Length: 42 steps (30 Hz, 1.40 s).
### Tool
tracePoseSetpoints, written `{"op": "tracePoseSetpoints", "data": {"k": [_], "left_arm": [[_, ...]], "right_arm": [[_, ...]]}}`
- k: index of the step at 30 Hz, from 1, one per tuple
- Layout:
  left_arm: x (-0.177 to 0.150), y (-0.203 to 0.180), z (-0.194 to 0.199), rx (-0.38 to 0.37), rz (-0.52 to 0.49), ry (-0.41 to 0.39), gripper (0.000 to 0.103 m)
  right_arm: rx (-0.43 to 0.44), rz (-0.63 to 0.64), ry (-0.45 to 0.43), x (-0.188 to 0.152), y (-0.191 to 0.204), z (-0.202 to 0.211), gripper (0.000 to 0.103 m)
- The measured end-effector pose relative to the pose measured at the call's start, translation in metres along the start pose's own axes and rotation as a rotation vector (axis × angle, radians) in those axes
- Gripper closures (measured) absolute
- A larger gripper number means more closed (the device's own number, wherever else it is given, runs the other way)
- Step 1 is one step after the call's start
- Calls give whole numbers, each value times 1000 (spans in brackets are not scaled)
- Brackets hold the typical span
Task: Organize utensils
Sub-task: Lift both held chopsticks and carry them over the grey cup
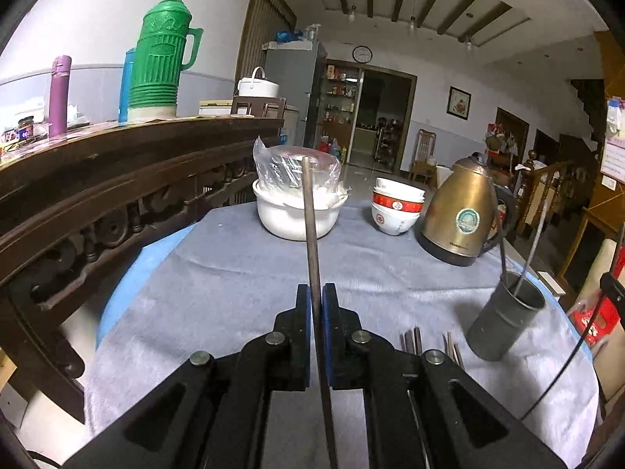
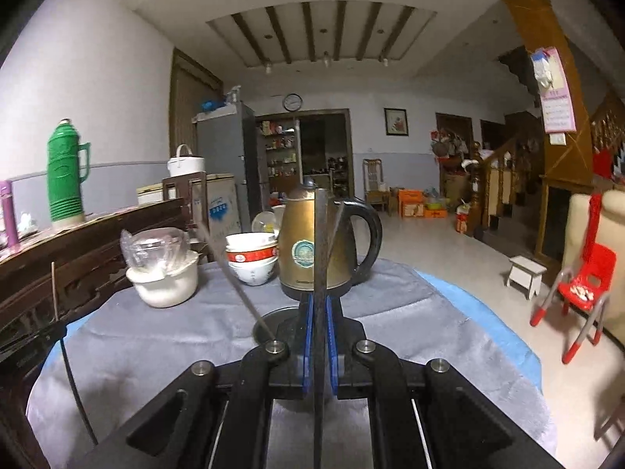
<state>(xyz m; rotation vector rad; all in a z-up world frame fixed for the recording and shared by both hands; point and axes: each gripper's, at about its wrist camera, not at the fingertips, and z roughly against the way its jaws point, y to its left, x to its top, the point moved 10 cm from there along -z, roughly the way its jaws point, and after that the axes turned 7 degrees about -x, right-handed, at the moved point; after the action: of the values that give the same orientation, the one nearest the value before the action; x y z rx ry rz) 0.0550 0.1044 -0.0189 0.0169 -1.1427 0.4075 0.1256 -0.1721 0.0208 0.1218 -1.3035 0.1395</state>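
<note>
Left tool (image 1: 316,293) grips a chopstick (image 1: 311,219); only its view shows loose chopsticks (image 1: 414,342).

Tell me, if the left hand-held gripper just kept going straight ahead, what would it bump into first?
Probably the white pot with the plastic bag on it, straight beyond the left hand-held gripper. The chopstick it holds would likely touch first; depth is hard to judge.

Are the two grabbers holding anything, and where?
Yes. The left gripper pinches one chopstick partway along its shaft, and the right gripper pinches another chopstick likewise.
</note>
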Motion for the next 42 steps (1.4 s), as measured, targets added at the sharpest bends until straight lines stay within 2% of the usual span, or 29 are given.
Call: {"op": "tracePoseSetpoints", "data": {"k": [5, 17, 24, 30, 37, 42], "left_arm": [[-7, 4, 27, -13, -3, -8, 97], [-18, -11, 92, -75, -84, -40, 95], [-15, -13, 95, -115, -46, -8, 97], [25, -20, 90, -171, 25, -49, 98], [92, -58, 80, -330, 129, -105, 98], [134, -98, 57, -430, 179, -116, 98]], "right_arm": [[15, -6, 3, -4, -4, 22, 96], [29, -13, 31, -16, -13, 58, 95], [41, -42, 48, -15, -17, 56, 95], [46, -98, 9, 14, -34, 57, 95], [81, -170, -57, 67, -49, 56, 95], [118, -199, -84, 104, -50, 41, 95]]}}
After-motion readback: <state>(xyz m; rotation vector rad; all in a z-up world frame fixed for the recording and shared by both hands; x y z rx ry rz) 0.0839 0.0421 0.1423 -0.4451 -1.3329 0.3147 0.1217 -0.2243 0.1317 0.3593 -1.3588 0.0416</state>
